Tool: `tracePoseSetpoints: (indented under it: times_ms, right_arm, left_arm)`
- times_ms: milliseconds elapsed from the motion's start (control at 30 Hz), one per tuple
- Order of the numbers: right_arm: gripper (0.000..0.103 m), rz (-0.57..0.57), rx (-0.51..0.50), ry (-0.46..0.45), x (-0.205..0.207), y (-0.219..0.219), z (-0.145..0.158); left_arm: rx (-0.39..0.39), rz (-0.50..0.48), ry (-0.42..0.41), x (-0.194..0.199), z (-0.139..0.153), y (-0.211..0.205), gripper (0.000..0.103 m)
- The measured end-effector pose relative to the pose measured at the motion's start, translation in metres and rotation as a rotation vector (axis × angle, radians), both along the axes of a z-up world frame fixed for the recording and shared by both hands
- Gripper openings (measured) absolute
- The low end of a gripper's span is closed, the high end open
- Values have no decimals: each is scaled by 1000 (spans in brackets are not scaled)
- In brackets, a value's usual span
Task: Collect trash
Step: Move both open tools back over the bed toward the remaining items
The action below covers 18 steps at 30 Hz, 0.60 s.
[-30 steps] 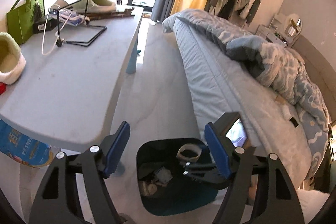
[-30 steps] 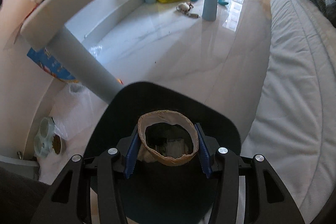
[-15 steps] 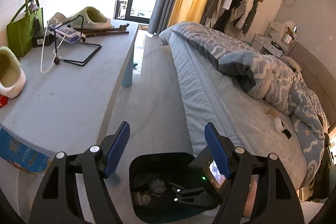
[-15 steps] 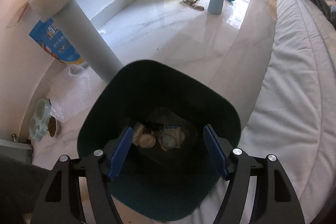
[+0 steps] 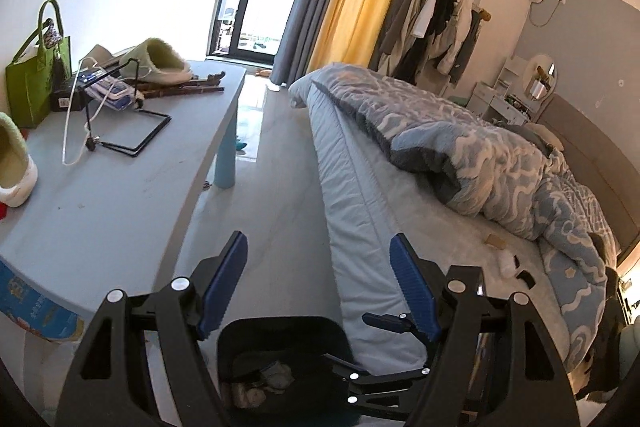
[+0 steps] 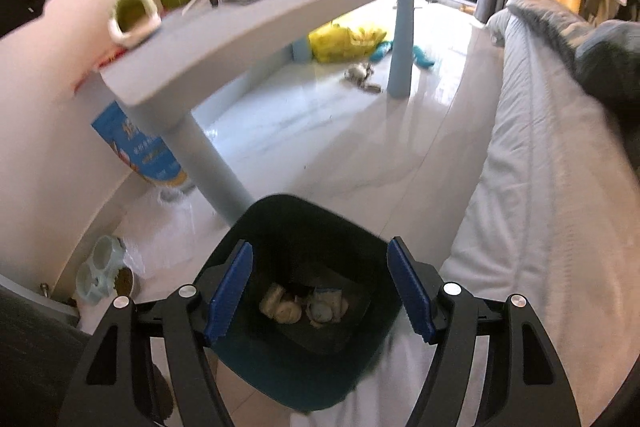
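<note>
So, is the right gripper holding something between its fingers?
No, the right gripper stands open and empty above the bin.

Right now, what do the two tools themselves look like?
Both match: the left tool and right tool have black angular frames with triangular cut-outs and silver round bolts. Each finger carries a blue ribbed pad. No cables, markings or sleeves show on either.

The bin [image 6: 296, 311] stands between table [image 6: 256, 27] and bed [image 6: 540, 187].
</note>
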State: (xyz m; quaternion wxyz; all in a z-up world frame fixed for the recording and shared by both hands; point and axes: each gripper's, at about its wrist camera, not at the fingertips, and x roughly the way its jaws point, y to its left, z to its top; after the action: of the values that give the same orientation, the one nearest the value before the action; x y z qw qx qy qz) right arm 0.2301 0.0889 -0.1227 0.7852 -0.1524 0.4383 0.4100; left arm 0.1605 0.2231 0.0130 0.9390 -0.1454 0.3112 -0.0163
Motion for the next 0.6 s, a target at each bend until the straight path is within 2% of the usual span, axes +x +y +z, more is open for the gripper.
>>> tracePoseSetpoints:
  times_ms: [267,600]
  right_arm:
    - [71,-74,66,-55,14,-51,28]
    - [72,-188,83,-97,28,-121,41]
  left_arm:
    - [11,-31,-19,14,7,-35,75]
    - [18,-99,-10,34,2,-91,75]
